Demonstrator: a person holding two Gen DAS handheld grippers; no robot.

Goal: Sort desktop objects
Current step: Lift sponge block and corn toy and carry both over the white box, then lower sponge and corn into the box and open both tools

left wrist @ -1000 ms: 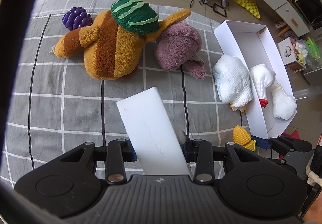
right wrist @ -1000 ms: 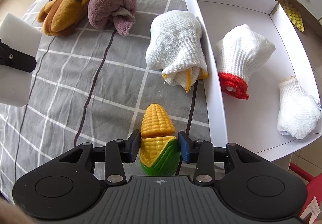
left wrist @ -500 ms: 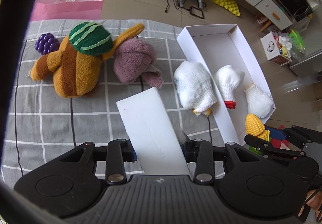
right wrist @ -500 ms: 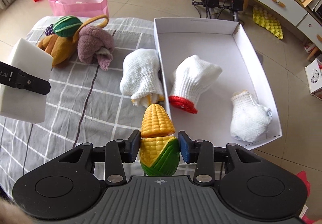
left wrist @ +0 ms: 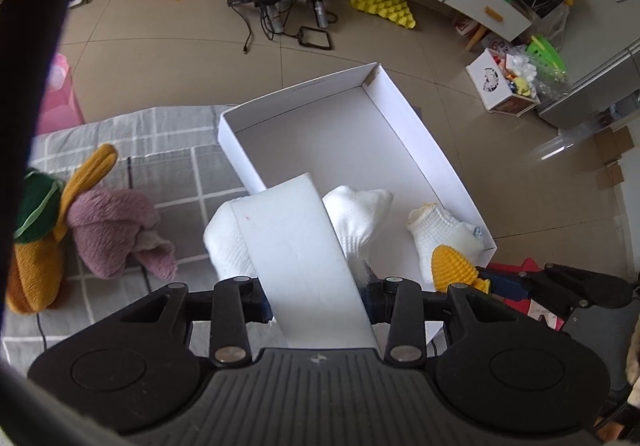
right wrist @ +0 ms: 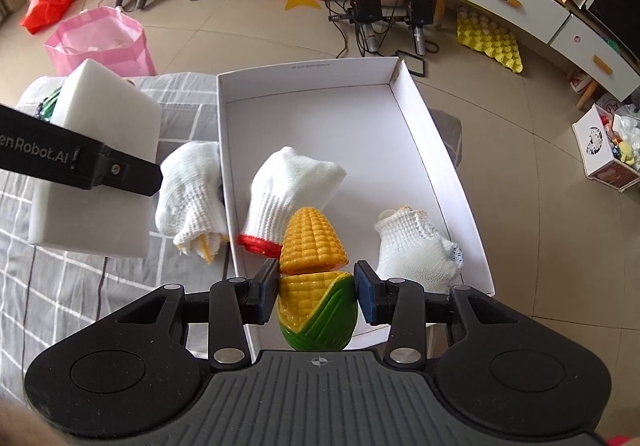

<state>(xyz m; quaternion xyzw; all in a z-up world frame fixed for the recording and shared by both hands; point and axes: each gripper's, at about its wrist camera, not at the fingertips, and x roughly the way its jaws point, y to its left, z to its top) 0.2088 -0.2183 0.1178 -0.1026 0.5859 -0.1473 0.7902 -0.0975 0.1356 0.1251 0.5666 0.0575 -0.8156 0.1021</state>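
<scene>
My left gripper (left wrist: 316, 304) is shut on a white foam block (left wrist: 298, 258), held above the table beside the white box (left wrist: 400, 117); the block also shows in the right wrist view (right wrist: 100, 149). My right gripper (right wrist: 316, 292) is shut on a toy corn cob (right wrist: 314, 266), held over the near end of the white box (right wrist: 440, 149). The corn also shows in the left wrist view (left wrist: 454, 266). Two white gloves (right wrist: 288, 185) (right wrist: 412, 246) lie inside the box. A third glove (right wrist: 192, 197) lies on the grey checked cloth by the box's left wall.
A mauve plush (left wrist: 112, 230) and a brown plush with a green cap (left wrist: 32, 238) lie on the cloth at the left. A pink bag (right wrist: 100, 41), cables, cameras and drawers are on the floor beyond the table.
Both grippers have risen and moved toward the white box with their loads. The corn is now over the box's near end, and the foam block is close to the box's left wall.
</scene>
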